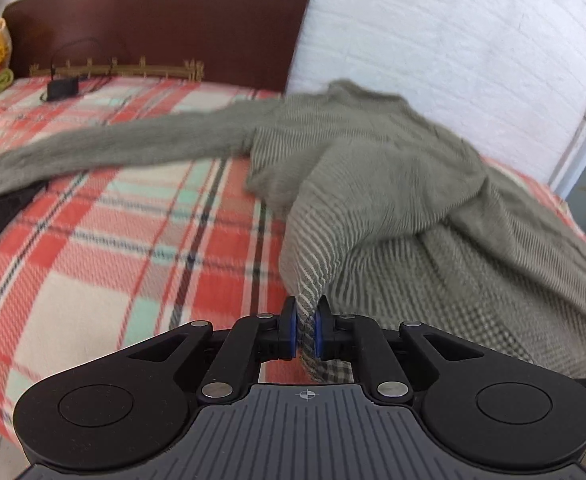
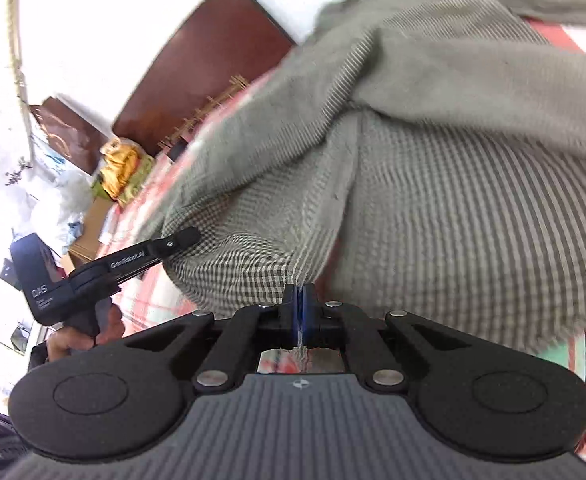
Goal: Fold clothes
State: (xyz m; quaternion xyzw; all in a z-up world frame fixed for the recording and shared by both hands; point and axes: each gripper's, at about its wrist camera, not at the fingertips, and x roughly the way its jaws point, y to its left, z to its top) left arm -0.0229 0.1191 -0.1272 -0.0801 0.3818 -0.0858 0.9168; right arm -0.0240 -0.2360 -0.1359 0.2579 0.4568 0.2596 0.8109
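Plaid bedspread (image 1: 105,248) covers a bed against a white wall, and on it the grey sweater (image 1: 393,168) lies rumpled, one sleeve (image 1: 125,148) stretched out sideways. Both tongs grip its near hem: the left gripper (image 1: 305,330) pinches a thick bunch of knit, the right gripper (image 2: 300,312) is clamped tight on a thin edge. Folding looks barely begun; no neat fold shows yet.

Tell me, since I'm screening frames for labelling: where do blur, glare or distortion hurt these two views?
Left wrist view: the grey sweater and plaid blanket are motion-smeared, and fisheye bends the headboard. Right wrist view: wall and room at left blow out white, the sweater's right side streaks, yet the right gripper stays sharp.
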